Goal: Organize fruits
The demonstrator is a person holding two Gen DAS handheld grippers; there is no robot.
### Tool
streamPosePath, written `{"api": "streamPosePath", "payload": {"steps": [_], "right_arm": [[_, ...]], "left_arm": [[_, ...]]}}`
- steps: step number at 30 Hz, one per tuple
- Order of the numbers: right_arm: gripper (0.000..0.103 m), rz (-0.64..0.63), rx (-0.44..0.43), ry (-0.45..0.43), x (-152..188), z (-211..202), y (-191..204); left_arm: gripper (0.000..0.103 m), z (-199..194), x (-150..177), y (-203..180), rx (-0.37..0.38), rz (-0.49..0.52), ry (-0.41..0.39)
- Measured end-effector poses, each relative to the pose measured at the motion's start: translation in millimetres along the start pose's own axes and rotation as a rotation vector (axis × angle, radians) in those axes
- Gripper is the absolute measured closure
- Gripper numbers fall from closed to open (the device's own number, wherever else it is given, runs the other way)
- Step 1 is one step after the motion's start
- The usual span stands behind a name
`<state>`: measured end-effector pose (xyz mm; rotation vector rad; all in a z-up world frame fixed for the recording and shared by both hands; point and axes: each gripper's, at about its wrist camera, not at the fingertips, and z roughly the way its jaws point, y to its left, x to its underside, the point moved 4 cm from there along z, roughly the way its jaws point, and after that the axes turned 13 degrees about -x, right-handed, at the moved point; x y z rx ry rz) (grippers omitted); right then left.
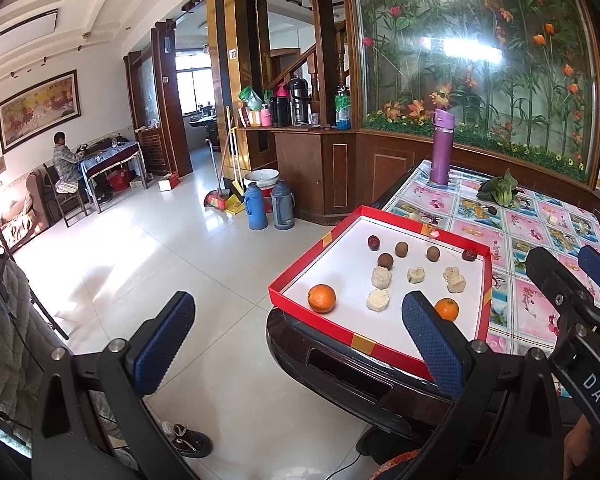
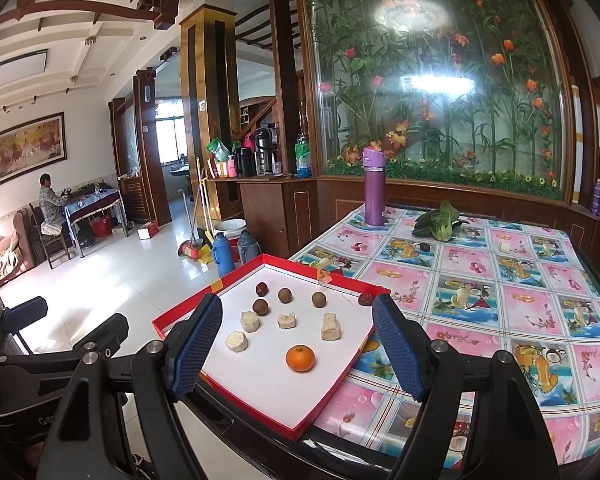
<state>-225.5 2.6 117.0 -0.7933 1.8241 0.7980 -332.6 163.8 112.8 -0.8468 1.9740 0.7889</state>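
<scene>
Currently I am hovering both grippers, left gripper (image 1: 300, 340) and right gripper (image 2: 298, 344), wide and empty, short of the red tray (image 2: 300, 424), its nearer orange (image 2: 300, 358) lying between right fingers, likely awaiting descent and closing.

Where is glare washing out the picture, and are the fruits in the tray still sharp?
Left wrist view: bright white glare patches on the glass flower panel, and the floor shines; fruits in the red tray stay sharp. Right wrist view: the same panel glare, and the fisheye bends the ceiling and table edges; the orange is crisp.
</scene>
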Motion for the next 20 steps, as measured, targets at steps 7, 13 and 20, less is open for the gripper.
{"api": "streamPosePath", "payload": {"steps": [7,13,20], "right_arm": [[0.025,0.001,-0.002,0.002,0.3,0.1,0.1],[0.025,0.001,-0.001,0.003,0.6,1.0,-0.4],[0.025,0.011,0.006,0.012,0.8,10.0,-2.8]], "left_arm": [[0.0,6.2,0.2,2.3,-0.003,-0.003,0.009],[0.0,9.4,0.4,2.0,-0.008,-0.001,0.009],[0.0,12.9,0.3,-6.9,0.013,0.025,0.0]]}}
